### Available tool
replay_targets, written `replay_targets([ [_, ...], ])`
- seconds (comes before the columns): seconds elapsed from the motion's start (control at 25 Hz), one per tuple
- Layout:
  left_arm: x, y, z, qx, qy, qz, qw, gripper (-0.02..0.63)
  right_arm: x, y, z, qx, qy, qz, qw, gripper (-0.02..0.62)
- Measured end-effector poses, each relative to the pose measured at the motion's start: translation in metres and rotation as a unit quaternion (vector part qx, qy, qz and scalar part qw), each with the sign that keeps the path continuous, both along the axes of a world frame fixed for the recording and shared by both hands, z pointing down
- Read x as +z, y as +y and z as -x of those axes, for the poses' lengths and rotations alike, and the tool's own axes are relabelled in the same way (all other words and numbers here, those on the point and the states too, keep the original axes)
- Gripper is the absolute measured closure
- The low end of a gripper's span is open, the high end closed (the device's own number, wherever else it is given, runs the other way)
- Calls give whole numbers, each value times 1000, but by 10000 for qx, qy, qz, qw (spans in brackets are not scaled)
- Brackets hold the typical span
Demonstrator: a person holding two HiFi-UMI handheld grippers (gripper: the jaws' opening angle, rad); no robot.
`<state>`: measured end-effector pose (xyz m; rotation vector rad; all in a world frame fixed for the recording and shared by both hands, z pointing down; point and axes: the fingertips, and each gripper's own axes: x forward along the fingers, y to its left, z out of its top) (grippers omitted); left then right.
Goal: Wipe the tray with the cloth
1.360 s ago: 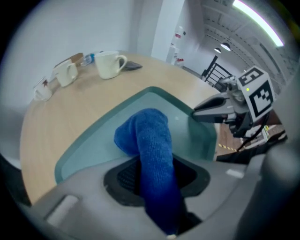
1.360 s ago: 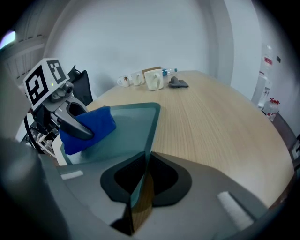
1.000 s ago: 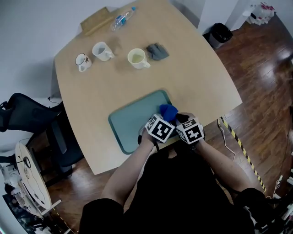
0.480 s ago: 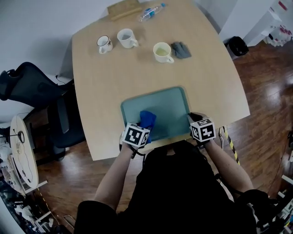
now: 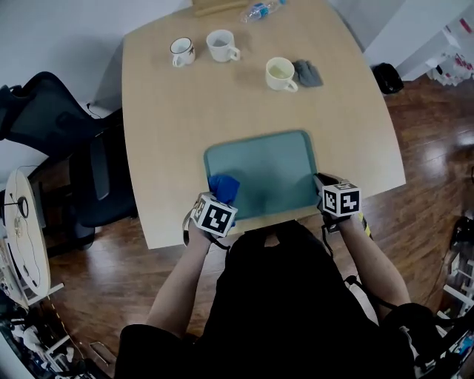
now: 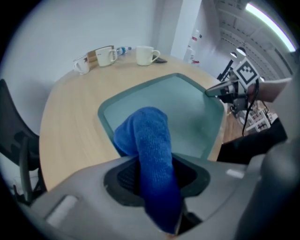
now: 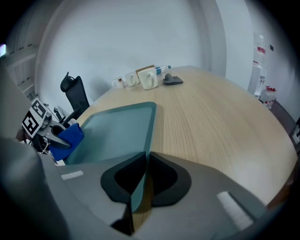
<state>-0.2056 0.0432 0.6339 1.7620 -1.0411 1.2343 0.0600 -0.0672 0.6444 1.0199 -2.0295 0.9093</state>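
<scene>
the tray (image 5: 274,166) lies on the table (image 5: 170,133), close to its near edge. the cloth (image 5: 223,186) sits on the tray's near left corner, between the jaws of the left gripper (image 5: 216,206). the right gripper (image 5: 326,186) is at the near right corner, and its jaws have just closed a little further on the tray's rim. far behind the tray, two mugs (image 5: 182,51) stand side by side at the left. a third mug (image 5: 281,74) stands further right and nearer, with a small rag (image 5: 308,72) just beside it on the right. a water bottle (image 5: 261,9) lies at the far edge, right of a wooden box (image 5: 218,6). an office chair (image 5: 67,148) stands left of the table.
</scene>
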Motion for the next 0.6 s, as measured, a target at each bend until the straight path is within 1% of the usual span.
replay_targets([
  [0.04, 1, 0, 0, 62, -24, 0, 10000, 456, 0, 0, 1, 11, -75, 8, 10000, 563],
  [0.12, 0, -1, 1, 77, 85, 5, 9999, 456, -2, 1, 0, -6, -120, 14, 9999, 560],
  [0.2, -1, -1, 1, 57, 245, -37, 9997, 456, -5, 4, -4, -51, 18, -14, 10000, 548],
  [0.28, 0, -1, 3, 52, 313, -100, 9994, 456, -7, 9, -9, -105, 178, -12, 9998, 534],
  [0.4, -2, -2, 1, 0, 349, -98, 9993, 456, -9, 25, -13, -233, 162, 278, 9992, 532],
  [0.52, -7, -1, 2, -162, 281, -56, 9995, 456, -9, 50, -17, -388, -29, 648, 9971, 533],
  [0.6, -9, 2, 1, -282, 309, -35, 9991, 456, -9, 61, -18, -402, -216, 786, 9959, 535],
])
